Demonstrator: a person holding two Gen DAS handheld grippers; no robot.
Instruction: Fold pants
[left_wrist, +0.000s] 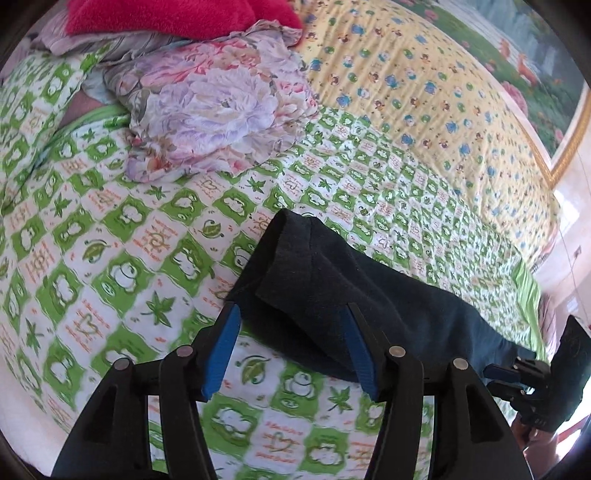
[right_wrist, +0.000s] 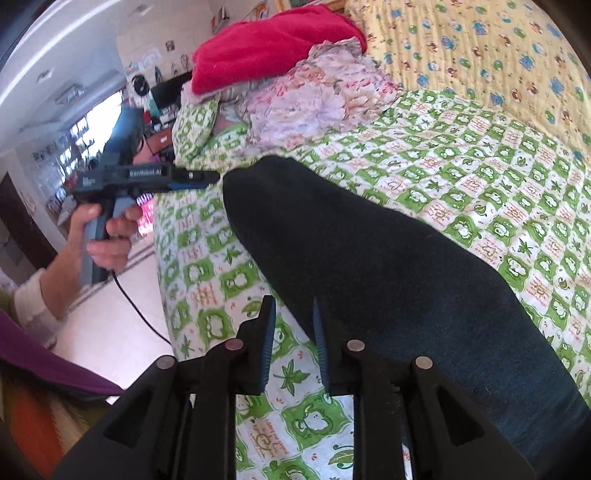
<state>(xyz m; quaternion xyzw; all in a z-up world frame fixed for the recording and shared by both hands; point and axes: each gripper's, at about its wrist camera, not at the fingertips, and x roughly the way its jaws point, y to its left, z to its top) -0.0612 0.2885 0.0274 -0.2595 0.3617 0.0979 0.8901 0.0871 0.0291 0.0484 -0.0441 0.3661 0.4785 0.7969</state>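
- Green-checked bedspread (left_wrist: 110, 229) on bed; dark pants (right_wrist: 369, 266) lie folded lengthwise.
- Left gripper (left_wrist: 291, 347) wide open, holding nothing, at pants' edge.
- Right gripper (right_wrist: 293, 345) parted, empty, beside pants.

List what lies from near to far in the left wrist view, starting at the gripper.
left gripper → dark pants → green checked sheet → floral cloth bundle → red blanket

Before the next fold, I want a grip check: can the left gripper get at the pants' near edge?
Probably yes. The left gripper has its jaws open right at the dark pants, whose edge lies flat on the bedspread with nothing between.
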